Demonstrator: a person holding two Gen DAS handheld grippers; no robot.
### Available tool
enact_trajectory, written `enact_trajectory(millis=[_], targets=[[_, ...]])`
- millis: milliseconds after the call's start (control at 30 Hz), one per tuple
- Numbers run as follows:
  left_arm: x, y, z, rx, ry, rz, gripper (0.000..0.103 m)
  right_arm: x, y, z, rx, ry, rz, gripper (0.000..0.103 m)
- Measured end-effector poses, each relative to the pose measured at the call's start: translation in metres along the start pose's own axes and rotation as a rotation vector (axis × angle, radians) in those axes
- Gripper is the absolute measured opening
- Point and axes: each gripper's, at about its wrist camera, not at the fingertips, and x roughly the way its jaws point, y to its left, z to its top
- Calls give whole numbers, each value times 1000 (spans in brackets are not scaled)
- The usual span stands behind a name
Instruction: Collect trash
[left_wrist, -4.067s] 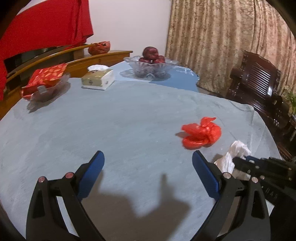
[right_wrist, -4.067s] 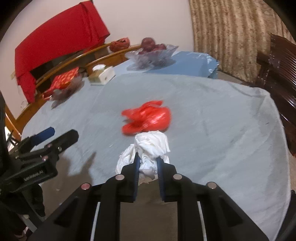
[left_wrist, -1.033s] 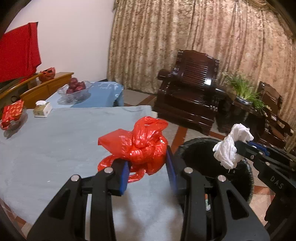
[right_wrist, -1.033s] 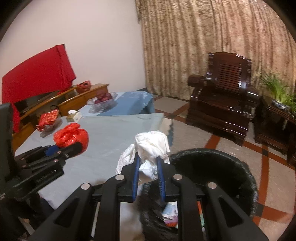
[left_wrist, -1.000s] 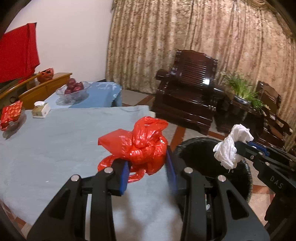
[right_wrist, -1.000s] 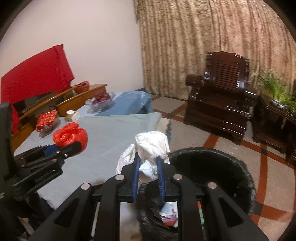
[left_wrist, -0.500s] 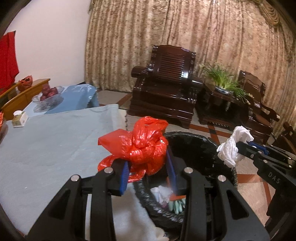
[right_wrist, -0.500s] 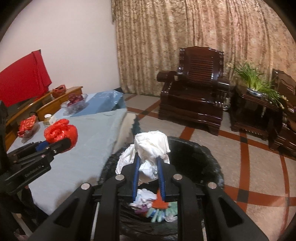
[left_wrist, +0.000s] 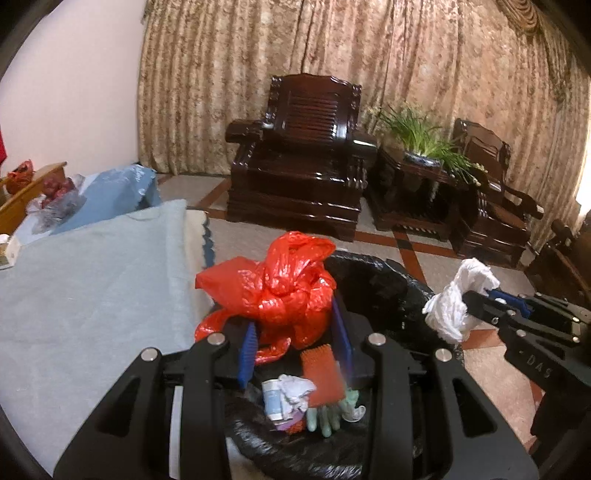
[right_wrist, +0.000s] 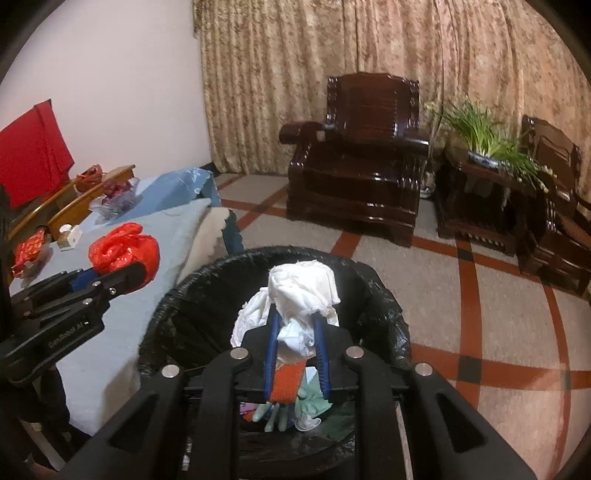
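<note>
My left gripper is shut on a crumpled red plastic bag and holds it over the near rim of a black-lined trash bin. It also shows in the right wrist view. My right gripper is shut on a wad of white tissue above the open bin; the wad also shows in the left wrist view. Several pieces of trash lie inside the bin.
A table with a pale blue cloth stands left of the bin. Dark wooden armchairs and a plant on a side table stand before the curtain. A fruit bowl sits on a far blue table.
Both grippers have moved from over the table's edge to over the bin, each still holding its piece of trash. The bin's contents now show below the fingers.
</note>
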Motion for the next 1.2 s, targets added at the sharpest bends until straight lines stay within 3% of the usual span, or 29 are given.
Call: enact_trajectory(millis=[333,433,733,800,900,1000,1200], targets=[[49,-4,-6,7,67,-9,35,35,-22,-12,24,51,-13,18],[61,-7,-7,8,82,-4,41,44,-24,-13,20,64,-16,20],[60,0,-5,-3,75,-17,83,53,-29,-17,8,70,-51,56],[55,5,-3,-9,63,-12,85,49,-31,-18,19,60,-59,74],[46,14,1,-6,49,4,88,41,-31,-18,28,41,-57,91],[30,26,2,-22,28,28,91,32,-29,-16,32,27,-37,97],[-5,42,6,-45,4,85,94,9,-11,-7,40,0,10,97]])
